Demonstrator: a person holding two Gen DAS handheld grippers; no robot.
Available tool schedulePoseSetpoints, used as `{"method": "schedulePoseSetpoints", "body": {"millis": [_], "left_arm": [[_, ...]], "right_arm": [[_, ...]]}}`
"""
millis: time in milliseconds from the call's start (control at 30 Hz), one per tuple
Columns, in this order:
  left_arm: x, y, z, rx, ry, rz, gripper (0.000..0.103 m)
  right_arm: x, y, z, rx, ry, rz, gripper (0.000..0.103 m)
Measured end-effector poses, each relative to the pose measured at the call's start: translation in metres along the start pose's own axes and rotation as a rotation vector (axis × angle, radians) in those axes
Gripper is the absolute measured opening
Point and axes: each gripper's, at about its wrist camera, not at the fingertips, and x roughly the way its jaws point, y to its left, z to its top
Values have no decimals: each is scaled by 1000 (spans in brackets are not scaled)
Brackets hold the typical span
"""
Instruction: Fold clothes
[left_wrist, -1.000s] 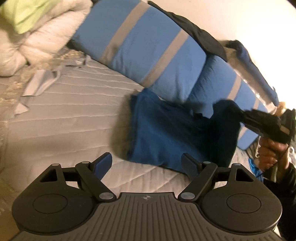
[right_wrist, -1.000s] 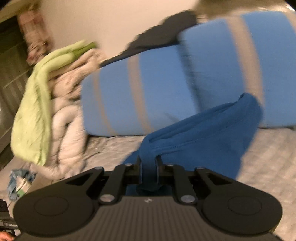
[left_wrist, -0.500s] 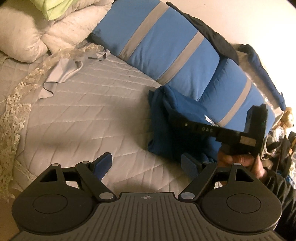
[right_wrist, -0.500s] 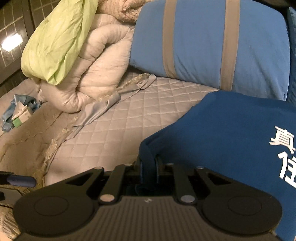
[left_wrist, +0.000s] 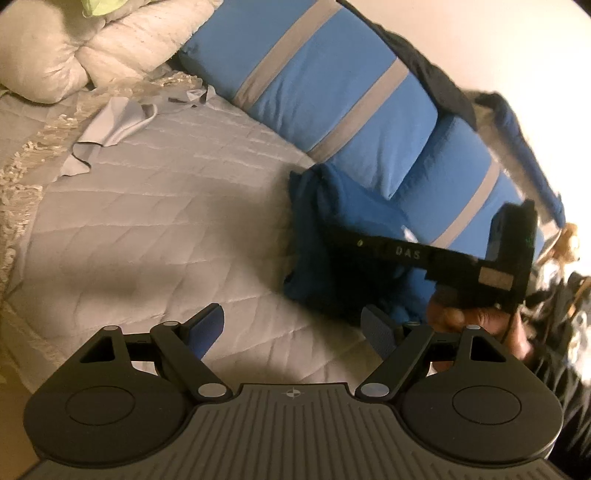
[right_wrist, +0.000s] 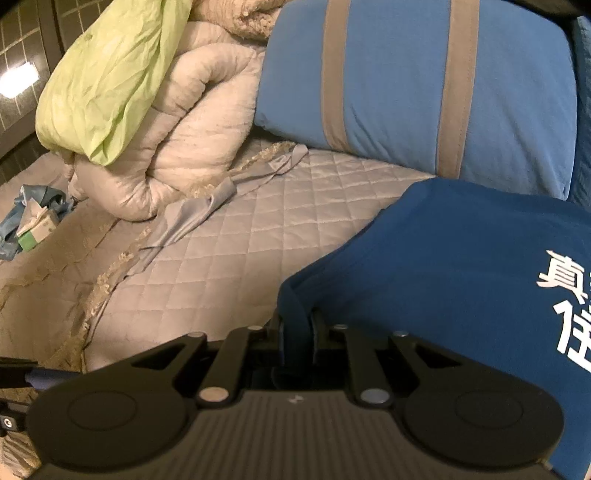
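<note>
On the far left of the right wrist view, a small heap of blue cloth and a green-and-white packet (right_wrist: 31, 230) is seen on the beige bedspread, beside a rolled cream quilt (right_wrist: 192, 122) with a lime-green sheet (right_wrist: 107, 74) draped over it. A thin grey cloth (right_wrist: 207, 206) is trailed across the quilted mattress cover (right_wrist: 236, 266) next to a lace-edged border. Behind the mattress, a blue pillow with 2 grey stripes (right_wrist: 399, 81) is propped up. To the right, the blue T-shirt (right_wrist: 443, 266) with white printed characters is laid folded on the mattress against that pillow, and its near edge is bunched into a narrow ridge that runs between the fingers of the right gripper (right_wrist: 297, 334). The jaws have just been opening slightly; a fold of the shirt is seen between them, and the pads are close against the cloth on both sides, so the fold appears lightly pinched. In the left wrist view, the left gripper (left_wrist: 291, 328) is held over bare mattress with its jaws wide apart and nothing between them; the shirt is seen ahead and to the right of its right finger, not touching it. The right gripper's black body is shown lying across the shirt, gripped from below by the person's hand (left_wrist: 476, 325). A dark garment (left_wrist: 436, 81) is draped along the top of the pillows.
</note>
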Motion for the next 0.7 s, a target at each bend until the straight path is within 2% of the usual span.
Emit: {"method": "schedulePoseSetpoints", "body": {"millis": [33, 67, 100, 167, 233, 300, 467, 700], "left_arm": [[0, -1, 2, -6, -7, -6, 82], [1, -2, 4, -13, -13, -13, 82], [1, -3, 6, -19, -20, -19, 82], [2, -5, 9, -20, -29, -25, 82], [4, -9, 12, -10, -31, -23, 82], [8, -11, 14, -3, -29, -20, 82], [17, -18, 18, 17, -20, -14, 82], [32, -32, 29, 64, -3, 8, 82]], "right_arm": [[-1, -2, 2, 26, 5, 31, 26], [-4, -5, 5, 50, 3, 69, 45], [-9, -7, 8, 64, -8, 98, 68], [-21, -11, 13, 72, -46, 128, 78], [-35, -12, 16, 49, -83, 112, 80], [-47, -12, 17, 4, -112, 70, 87], [-61, -21, 13, -97, -137, -118, 100], [-66, -63, 3, -6, -122, -199, 103]]}}
